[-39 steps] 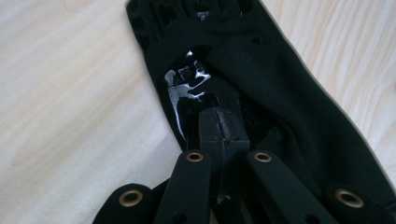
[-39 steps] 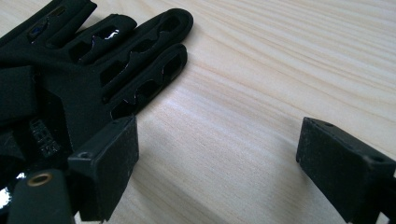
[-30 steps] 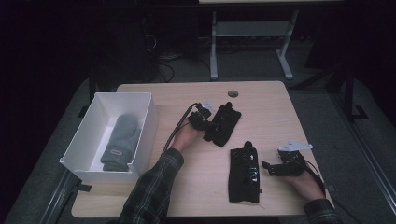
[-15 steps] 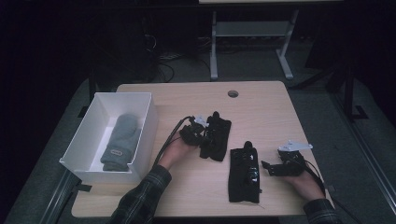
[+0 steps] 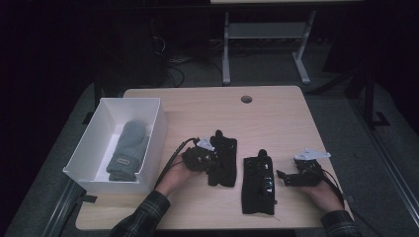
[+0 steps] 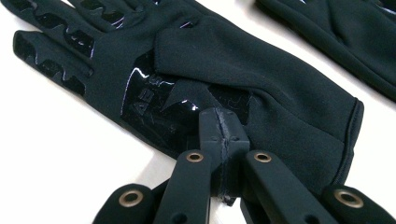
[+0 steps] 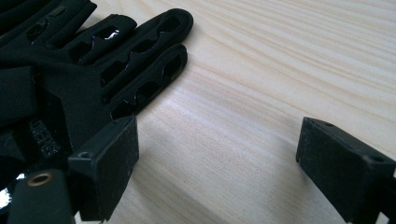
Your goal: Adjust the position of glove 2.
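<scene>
One black glove (image 5: 223,159) is pinched at its palm fold by the left gripper (image 5: 205,154); its long axis runs away from the table's near edge, the white box (image 5: 154,129) lying leftward; the right gripper (image 5: 284,177) is spread beside the other glove (image 5: 258,181)

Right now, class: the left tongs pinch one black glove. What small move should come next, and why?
Probably lift the left tongs slightly and carry their black glove toward the white box. They are shut on its fabric, and a grey mitten already lies inside, so the box seems to be where gloves go.
</scene>
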A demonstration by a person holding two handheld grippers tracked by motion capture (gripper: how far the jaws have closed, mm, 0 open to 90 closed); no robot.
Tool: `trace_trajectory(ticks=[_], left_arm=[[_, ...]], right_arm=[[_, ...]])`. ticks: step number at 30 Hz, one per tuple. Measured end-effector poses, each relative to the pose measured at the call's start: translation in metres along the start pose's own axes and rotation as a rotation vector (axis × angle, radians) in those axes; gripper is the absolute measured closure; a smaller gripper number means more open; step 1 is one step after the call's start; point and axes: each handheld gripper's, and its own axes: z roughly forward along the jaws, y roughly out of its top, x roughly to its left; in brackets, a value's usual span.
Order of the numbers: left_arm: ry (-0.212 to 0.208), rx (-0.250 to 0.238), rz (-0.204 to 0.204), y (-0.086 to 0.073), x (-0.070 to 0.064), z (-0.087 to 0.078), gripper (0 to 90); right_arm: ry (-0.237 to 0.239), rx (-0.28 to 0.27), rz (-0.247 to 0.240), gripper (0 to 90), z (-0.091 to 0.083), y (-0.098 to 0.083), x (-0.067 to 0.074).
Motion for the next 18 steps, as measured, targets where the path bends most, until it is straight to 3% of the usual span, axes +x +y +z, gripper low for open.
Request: trace_trajectory(ticks=[6,11,14,18], left_arm=[[-0.009,-0.007,-0.003,-0.018,-0.014,-0.012,89.7],[-0.016,0.018,0.023,-0.031,-0.024,-0.023,89.7],[-0.001,-0.002,0.024,-0.034,-0.026,-0.029,89.5],[0.062,-0.094,-0.020,-0.029,-0.024,-0.041,80.4]], right_arm=[[0.000,0.000,-0.001,13.0,0.000,0.000,0.000],[-0.001,0.000,-0.001,13.0,0.000,0.000,0.000],[0.000,-0.001,-0.002,13.0,0.000,0.000,0.000],[-0.001,-0.004,-0.009,13.0,0.000,0.000,0.000]])
